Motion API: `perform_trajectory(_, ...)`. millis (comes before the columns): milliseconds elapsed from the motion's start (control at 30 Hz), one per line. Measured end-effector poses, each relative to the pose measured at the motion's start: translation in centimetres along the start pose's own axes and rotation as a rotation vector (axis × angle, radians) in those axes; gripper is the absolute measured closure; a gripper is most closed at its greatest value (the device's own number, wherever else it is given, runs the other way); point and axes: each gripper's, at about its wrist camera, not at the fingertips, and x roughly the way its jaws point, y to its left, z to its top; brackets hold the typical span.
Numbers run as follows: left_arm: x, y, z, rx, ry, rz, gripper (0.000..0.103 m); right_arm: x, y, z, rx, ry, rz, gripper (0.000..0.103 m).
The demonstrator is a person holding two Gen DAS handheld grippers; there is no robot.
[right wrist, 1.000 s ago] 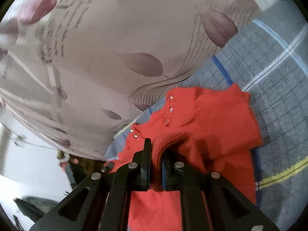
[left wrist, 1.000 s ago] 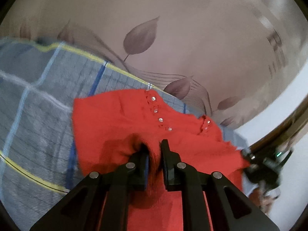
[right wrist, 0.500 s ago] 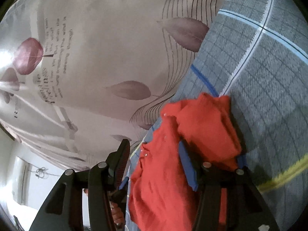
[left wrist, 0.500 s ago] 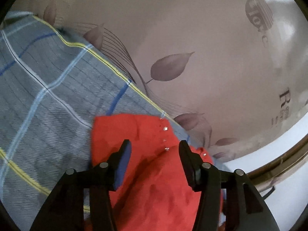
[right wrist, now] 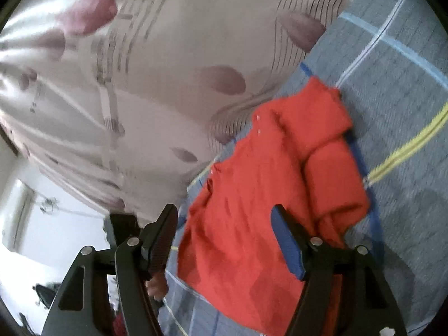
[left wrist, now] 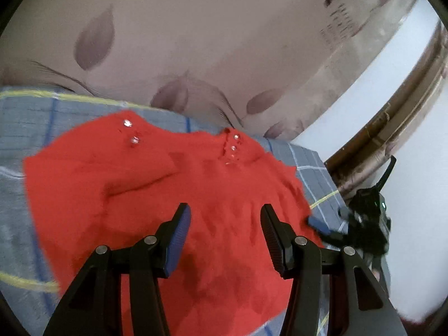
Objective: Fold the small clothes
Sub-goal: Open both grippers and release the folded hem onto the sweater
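Observation:
A small red knitted top point(left wrist: 179, 196) with shiny buttons lies on a grey checked bed sheet point(left wrist: 30, 128). One sleeve is folded in over its body. My left gripper point(left wrist: 225, 212) hovers open just above the top's lower half, nothing between its pads. In the right wrist view the same top point(right wrist: 252, 184) lies with the folded sleeve point(right wrist: 330, 140) bunched on the right. My right gripper point(right wrist: 224, 212) stands over the top's near edge with its jaws opening, and no cloth is pinched. The right gripper point(left wrist: 364, 221) also shows at the top's right edge in the left wrist view.
A beige curtain with a leaf print point(left wrist: 196, 42) hangs right behind the bed. A white wall point(left wrist: 414, 140) and a wooden frame point(left wrist: 392, 120) stand to the right. The sheet point(right wrist: 406, 112) extends bare to the right of the top. A hand point(right wrist: 156, 282) shows low left.
Both grippers were shut on bunched red cloth a second ago. They have let go, opened their jaws and drawn back, and the top now lies flatter on the sheet.

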Motion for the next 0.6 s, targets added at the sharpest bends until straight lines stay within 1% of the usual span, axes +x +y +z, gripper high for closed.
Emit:
perform_trajectory(67, 2.0, 1.0, 0.5, -0.046, 0.046, 0.018, 0.050, 0.6, 0.0, -0.7, -0.012, 0.016, -0.005, 0.036)
perform_trajectory(100, 2.8, 1.7, 0.8, -0.067, 0.060, 0.039, 0.050, 0.7, 0.1, -0.9, -0.018, 0.020, -0.008, 0.036)
perform_trajectory(133, 3.0, 2.2, 0.9, -0.080, 0.058, 0.062, 0.050, 0.8, 0.0, -1.1, -0.024, 0.025, -0.011, 0.035)
perform_trajectory(200, 2.3, 3.4, 1.3, -0.091, 0.015, 0.113, 0.050, 0.8, -0.1, -1.4, -0.035, 0.031, -0.016, 0.035)
perform_trajectory(267, 0.7, 4.9, 1.8, -0.110, -0.047, 0.183, 0.050, 0.8, -0.1, -1.4, -0.041, 0.031, -0.006, 0.034)
perform_trajectory(333, -1.5, 6.8, 2.3, -0.134, -0.116, 0.270, 0.050, 0.8, -0.4, -1.3, -0.032, 0.025, -0.002, 0.033)
perform_trajectory(400, -4.0, 8.8, 2.4, -0.188, -0.184, 0.320, 0.050, 0.3, -1.2, -1.5, -0.011, 0.019, 0.014, 0.033)
perform_trajectory(433, -5.4, 9.8, 2.2, -0.228, -0.222, 0.329, 0.050, 0.1, -1.4, -1.5, -0.006, 0.010, 0.026, 0.033)
perform_trajectory(500, -7.9, 11.3, 1.6, -0.295, -0.290, 0.312, 0.050, -0.2, -1.6, -1.6, -0.005, 0.002, 0.028, 0.033)
perform_trajectory(533, -8.9, 11.6, 1.0, -0.312, -0.307, 0.301, 0.050, -0.4, -1.6, -1.7, -0.011, -0.004, 0.024, 0.033)
perform_trajectory(600, -10.0, 11.4, -0.1, -0.297, -0.293, 0.281, 0.050, -0.5, -1.6, -1.7, -0.015, -0.006, 0.020, 0.033)
